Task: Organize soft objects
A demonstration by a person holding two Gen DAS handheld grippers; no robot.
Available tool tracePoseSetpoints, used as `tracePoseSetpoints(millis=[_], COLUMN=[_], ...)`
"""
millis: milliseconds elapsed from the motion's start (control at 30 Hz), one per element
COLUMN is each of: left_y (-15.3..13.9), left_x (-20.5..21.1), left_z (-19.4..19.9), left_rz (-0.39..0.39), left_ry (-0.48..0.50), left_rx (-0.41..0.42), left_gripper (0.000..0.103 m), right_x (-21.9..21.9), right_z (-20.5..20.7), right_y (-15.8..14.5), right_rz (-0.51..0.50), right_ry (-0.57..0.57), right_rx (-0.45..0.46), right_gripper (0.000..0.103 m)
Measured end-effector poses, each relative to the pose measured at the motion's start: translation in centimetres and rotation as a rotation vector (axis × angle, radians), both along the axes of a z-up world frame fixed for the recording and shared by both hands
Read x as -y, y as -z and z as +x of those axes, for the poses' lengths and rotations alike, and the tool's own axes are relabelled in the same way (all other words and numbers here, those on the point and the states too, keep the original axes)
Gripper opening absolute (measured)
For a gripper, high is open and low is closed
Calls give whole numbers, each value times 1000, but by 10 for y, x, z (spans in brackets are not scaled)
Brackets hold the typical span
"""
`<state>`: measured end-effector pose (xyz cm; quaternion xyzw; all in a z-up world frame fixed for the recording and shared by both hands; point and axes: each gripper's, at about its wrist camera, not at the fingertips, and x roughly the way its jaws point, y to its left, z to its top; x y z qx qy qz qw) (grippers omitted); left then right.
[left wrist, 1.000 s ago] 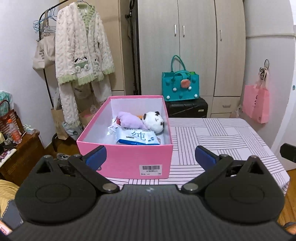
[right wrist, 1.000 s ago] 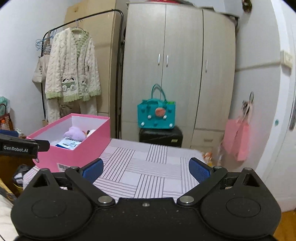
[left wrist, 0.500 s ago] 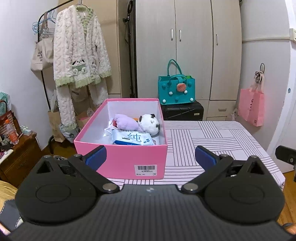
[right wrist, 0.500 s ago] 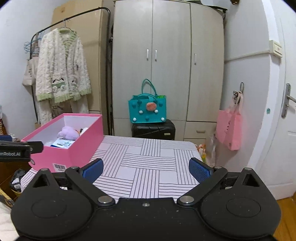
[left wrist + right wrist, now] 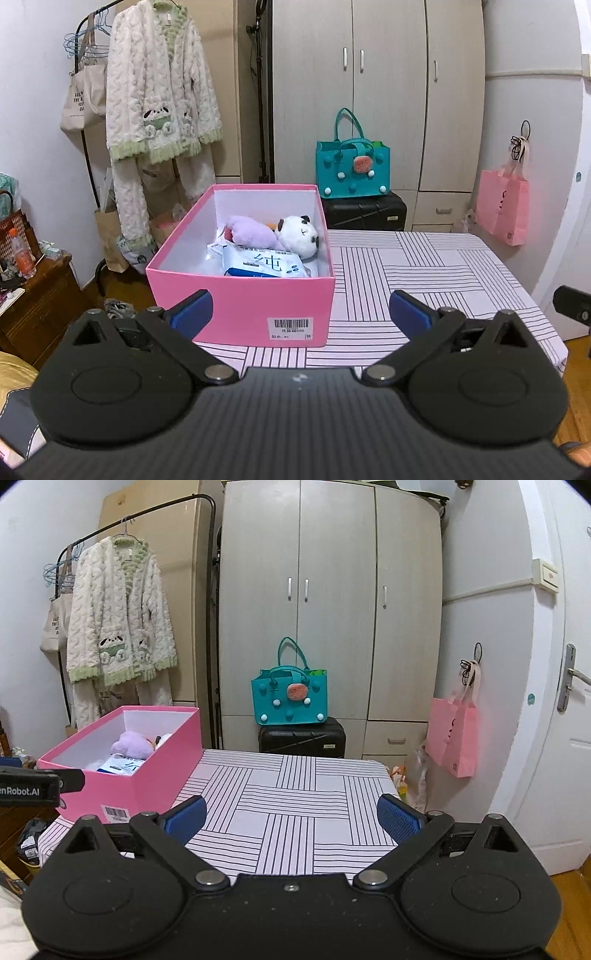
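A pink box [image 5: 240, 306] stands at the left of the striped table [image 5: 424, 273]. It holds a purple plush [image 5: 251, 232], a panda plush [image 5: 299, 236] and a white-and-blue tissue pack [image 5: 262, 264]. My left gripper [image 5: 299, 314] is open and empty, back from the box's near wall. My right gripper [image 5: 291, 814] is open and empty over the table's near edge, right of the box [image 5: 147, 775]. The purple plush [image 5: 131, 744] and the tissue pack [image 5: 118, 764] show in the right wrist view too.
A teal bag [image 5: 290, 701] sits on a black suitcase [image 5: 303, 738] before the wardrobe [image 5: 332, 602]. A fluffy robe [image 5: 159, 92] hangs on a rack at left. A pink bag [image 5: 456, 738] hangs by the door. A wooden cabinet [image 5: 33, 306] stands at left.
Both grippers have drawn back and risen a little from the table; the box looks smaller and farther. Both stay open and empty.
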<state>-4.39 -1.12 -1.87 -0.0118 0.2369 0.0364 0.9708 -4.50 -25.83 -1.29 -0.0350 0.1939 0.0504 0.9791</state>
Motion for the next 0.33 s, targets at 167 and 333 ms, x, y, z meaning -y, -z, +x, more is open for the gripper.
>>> tracePoseSetpoints(millis=[167,333], left_y=[3,4], left_x=[-1,-2], left_z=[3,2], left_rz=[-4,1], left_ry=[-1,-8], left_rx=[-6,0], left_gripper=[103,103], right_x=[1,1], right_z=[3,4], right_y=[1,1], right_rz=[7,5], right_ry=[13,12], right_rx=[-5,-6], right_gripper=[100,100])
